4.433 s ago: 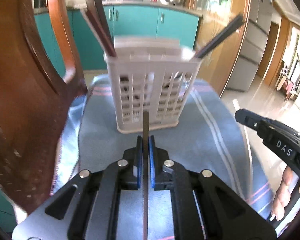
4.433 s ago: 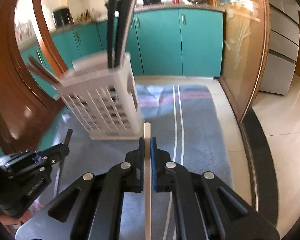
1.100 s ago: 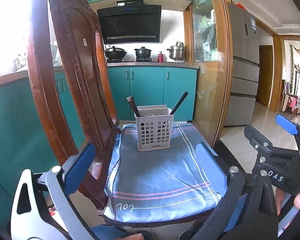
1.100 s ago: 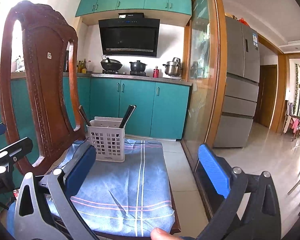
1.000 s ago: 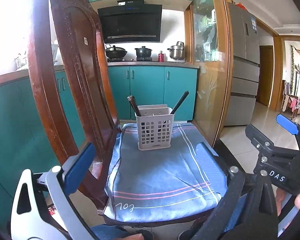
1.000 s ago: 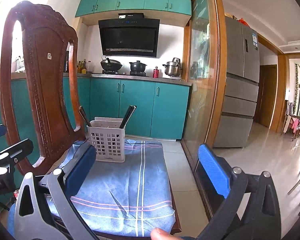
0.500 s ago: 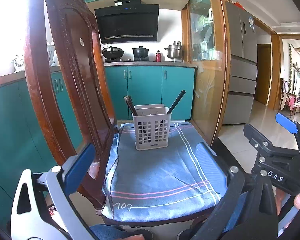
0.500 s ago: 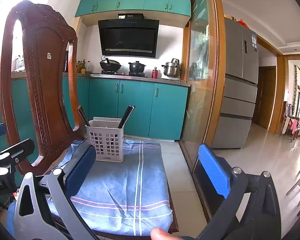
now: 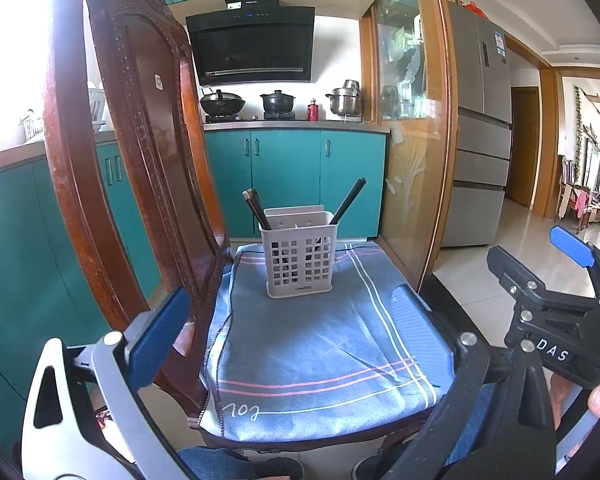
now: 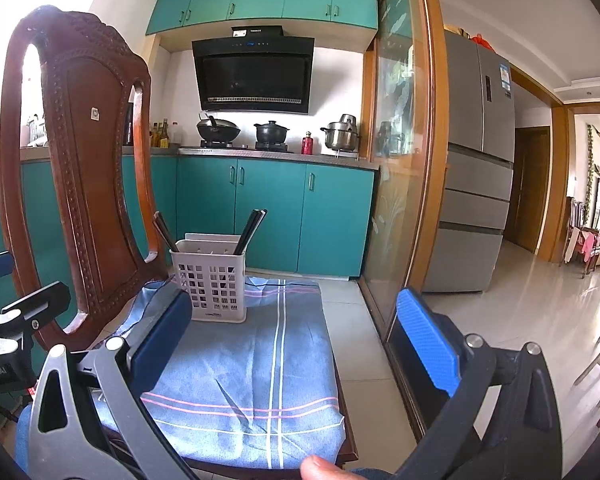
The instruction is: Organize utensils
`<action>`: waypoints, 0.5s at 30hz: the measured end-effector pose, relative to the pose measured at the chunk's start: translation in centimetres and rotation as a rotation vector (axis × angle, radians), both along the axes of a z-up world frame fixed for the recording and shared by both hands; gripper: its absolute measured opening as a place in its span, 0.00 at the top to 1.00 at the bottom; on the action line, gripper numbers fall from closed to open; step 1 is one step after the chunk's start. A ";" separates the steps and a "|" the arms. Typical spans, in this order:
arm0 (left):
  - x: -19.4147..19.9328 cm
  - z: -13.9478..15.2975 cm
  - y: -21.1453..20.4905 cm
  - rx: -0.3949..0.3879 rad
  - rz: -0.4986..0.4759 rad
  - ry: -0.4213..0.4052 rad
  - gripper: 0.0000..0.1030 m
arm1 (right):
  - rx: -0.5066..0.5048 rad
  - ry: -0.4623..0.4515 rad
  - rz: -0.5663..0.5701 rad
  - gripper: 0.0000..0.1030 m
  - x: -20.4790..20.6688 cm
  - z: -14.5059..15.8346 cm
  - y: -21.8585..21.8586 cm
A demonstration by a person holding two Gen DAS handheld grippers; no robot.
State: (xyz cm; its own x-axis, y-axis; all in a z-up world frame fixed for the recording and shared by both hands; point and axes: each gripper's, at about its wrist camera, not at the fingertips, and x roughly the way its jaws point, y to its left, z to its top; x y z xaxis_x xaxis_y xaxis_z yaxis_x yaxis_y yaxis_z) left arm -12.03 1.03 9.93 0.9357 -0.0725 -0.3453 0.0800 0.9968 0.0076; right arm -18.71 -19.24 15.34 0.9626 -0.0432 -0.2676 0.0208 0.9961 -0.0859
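Both hand-held grippers [image 9: 288, 328] [image 10: 296, 336] gape empty over a blue-clothed chair [image 9: 140, 160] in a teal kitchen.

Chair back [image 9: 140, 184] left of caddy [image 9: 298, 258]

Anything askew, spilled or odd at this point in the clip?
Nothing stands out. The white utensil basket stands upright on the blue cloth, with dark chopsticks leaning inside at its two ends. No utensils lie loose on the cloth. Both the left gripper and the right gripper are open and empty.
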 end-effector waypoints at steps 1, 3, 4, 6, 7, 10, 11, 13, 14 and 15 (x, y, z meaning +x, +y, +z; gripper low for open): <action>0.0 0.0 -0.1 0.000 -0.001 0.001 0.03 | 0.000 0.001 -0.001 0.03 0.0 0.0 0.0; 0.0 -0.1 -0.2 -0.001 -0.004 0.004 0.03 | 0.001 0.001 -0.002 0.03 0.0 -0.1 0.0; 0.0 -0.1 -0.2 -0.002 -0.004 0.004 0.03 | 0.002 0.002 -0.002 0.03 0.0 -0.1 0.0; -0.1 -0.1 -0.4 -0.007 -0.006 0.006 0.03 | 0.006 0.004 -0.004 0.03 0.0 -0.3 0.1; -0.1 -0.1 -0.4 -0.008 -0.009 0.007 0.03 | 0.007 0.006 -0.007 0.03 0.0 -0.3 0.1; -0.1 -0.3 -0.6 -0.005 -0.009 0.012 0.03 | 0.014 0.009 -0.011 0.03 0.1 -0.5 0.1; -0.1 -0.3 -0.6 -0.005 -0.010 0.014 0.03 | 0.015 0.010 -0.012 0.03 0.2 -0.5 0.0; 0.0 -0.4 -0.7 -0.007 -0.015 0.016 0.03 | 0.015 0.012 -0.014 0.03 0.2 -0.7 0.1; 0.0 -0.4 -0.7 -0.007 -0.019 0.016 0.03 | 0.014 0.013 -0.014 0.03 0.3 -0.7 0.2; 0.0 -0.4 -0.8 -0.007 -0.023 0.015 0.03 | 0.014 0.015 -0.013 0.03 0.3 -0.7 0.2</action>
State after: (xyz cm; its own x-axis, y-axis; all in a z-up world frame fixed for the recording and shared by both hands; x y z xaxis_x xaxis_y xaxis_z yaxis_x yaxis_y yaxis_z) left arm -12.05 0.26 9.55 0.9284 -0.0964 -0.3588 0.1029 0.9947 -0.0010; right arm -18.42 -19.05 14.60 0.9578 -0.0520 -0.2828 0.0327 0.9968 -0.0725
